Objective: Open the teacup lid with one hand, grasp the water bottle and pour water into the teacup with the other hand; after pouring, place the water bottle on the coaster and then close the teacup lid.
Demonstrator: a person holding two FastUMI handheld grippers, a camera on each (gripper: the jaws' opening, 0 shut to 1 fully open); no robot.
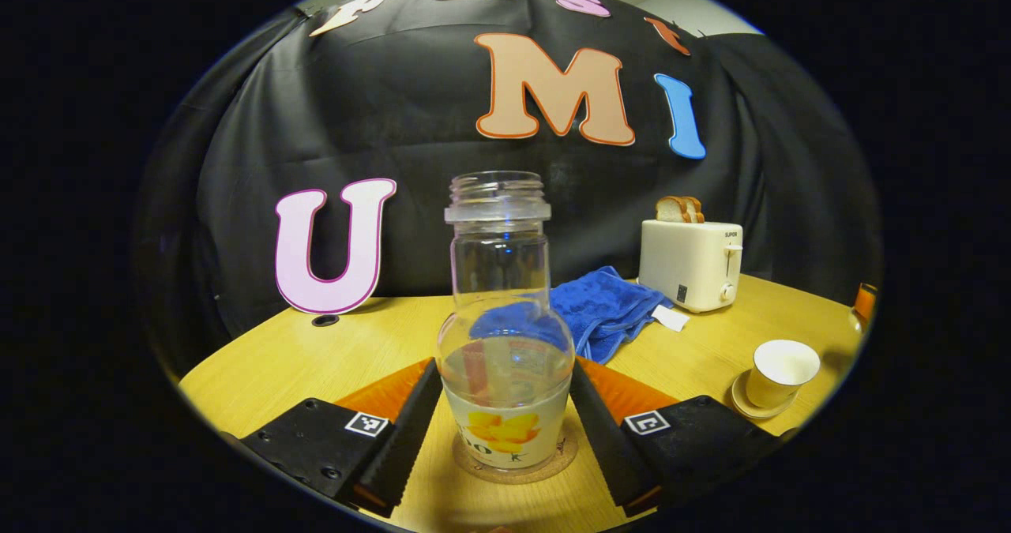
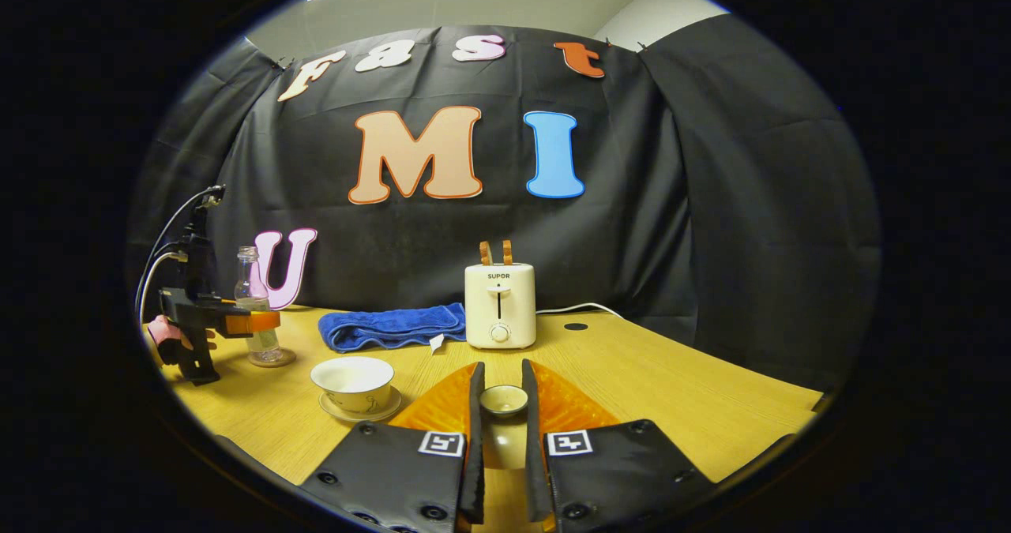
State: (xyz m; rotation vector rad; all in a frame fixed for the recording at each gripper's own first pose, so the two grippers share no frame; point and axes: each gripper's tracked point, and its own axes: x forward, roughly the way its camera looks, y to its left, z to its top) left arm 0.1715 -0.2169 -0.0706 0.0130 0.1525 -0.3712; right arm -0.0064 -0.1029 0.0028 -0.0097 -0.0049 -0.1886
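Bottle (image 1: 505, 320) sits dead centre in the left gripper view, standing upright on its round coaster (image 1: 515, 463) at the bottom middle of the frame. The left gripper (image 1: 505, 430) has its fingers spread wide on either side of the bottle's lower body; from here I can't tell whether they touch the glass, though a sliver of gap seems to show. The bottle looks like clear glass, open-mouthed, with a little water low down: stiff, slick, breakable, and probably not very heavy at that fill. I'd say the labelled lower body is the place to take it, where the label may give some grip; the narrow neck would tip more easily.

Over in the right gripper view, the right gripper (image 2: 502, 407) has its fingers drawn narrow around the small lid (image 2: 503, 399) at lower centre, held clear of the cup; both fingers seem to press on it. It looks like thin ceramic, light and chippable, so a gentle hold.

The teacup (image 2: 353, 384) stands open on its saucer at lower left of that view, near the left gripper, with the toaster (image 2: 499, 305) and blue towel (image 2: 392, 327) on the worktop (image 2: 671, 391) behind.
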